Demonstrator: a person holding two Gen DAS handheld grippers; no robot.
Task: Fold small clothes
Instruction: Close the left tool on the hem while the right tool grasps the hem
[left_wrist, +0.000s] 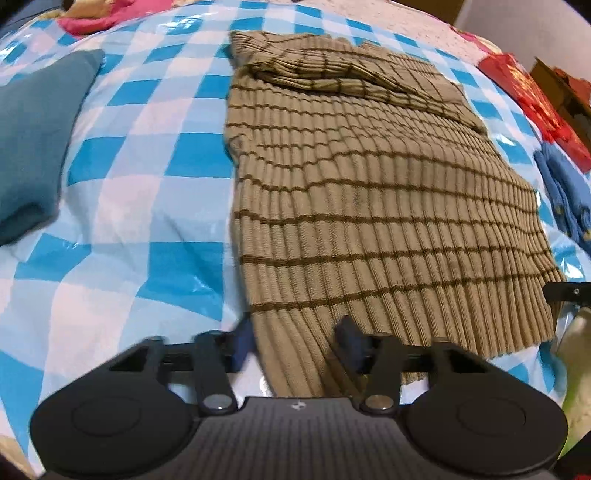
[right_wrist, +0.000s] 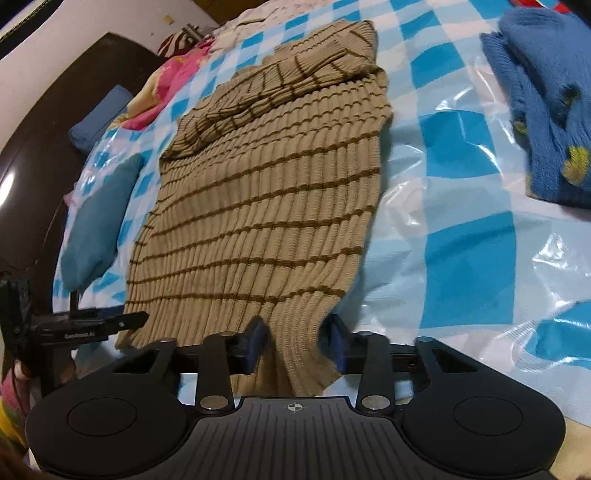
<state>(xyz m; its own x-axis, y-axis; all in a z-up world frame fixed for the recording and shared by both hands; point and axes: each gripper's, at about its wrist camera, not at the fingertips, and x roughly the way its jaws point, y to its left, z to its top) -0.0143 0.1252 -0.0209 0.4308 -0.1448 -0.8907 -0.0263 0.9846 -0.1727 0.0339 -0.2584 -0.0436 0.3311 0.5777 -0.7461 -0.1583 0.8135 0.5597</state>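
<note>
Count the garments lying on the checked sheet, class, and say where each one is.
3. The tan striped sweater lies in the middle, its near hem between both grippers' fingers; a folded teal garment lies left; a blue knitted one lies right. Others may be out of view.
</note>
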